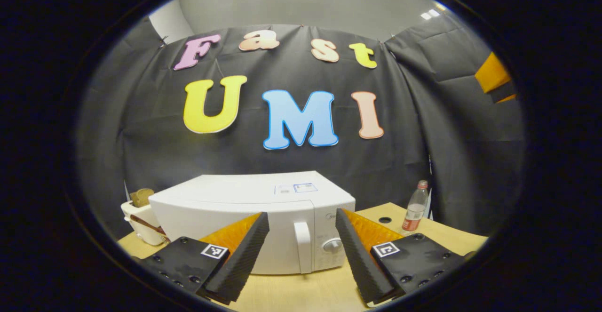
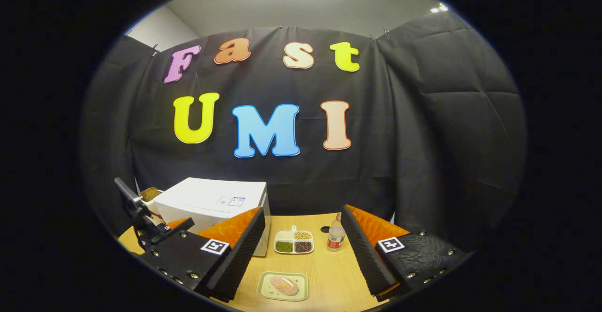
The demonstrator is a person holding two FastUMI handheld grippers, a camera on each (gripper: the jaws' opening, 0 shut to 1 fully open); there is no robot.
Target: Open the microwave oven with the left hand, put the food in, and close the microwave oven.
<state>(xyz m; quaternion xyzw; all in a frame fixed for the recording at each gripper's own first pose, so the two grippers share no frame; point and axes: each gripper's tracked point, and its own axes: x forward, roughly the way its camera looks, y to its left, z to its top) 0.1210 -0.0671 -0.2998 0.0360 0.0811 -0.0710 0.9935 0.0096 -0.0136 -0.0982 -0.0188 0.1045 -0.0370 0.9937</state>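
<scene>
The white microwave (image 1: 244, 208) stands on the wooden table with its door closed; its upright handle (image 1: 303, 246) sits beside a round knob (image 1: 333, 245). My left gripper (image 1: 301, 214) is open, a short way in front of the door, its fingers framing the handle. In the right gripper view the food, a pinkish piece on a small pale plate (image 2: 282, 285), lies on the table just ahead of my right gripper (image 2: 303, 210), which is open and holds nothing. The microwave (image 2: 211, 201) is at the left there.
A plastic bottle (image 1: 415, 208) stands right of the microwave, also seen as the bottle (image 2: 336, 233) behind a divided dish of beans (image 2: 294, 242). A white container (image 1: 141, 220) sits left of the microwave. A dark part of the other gripper (image 2: 141, 218) shows at the left edge.
</scene>
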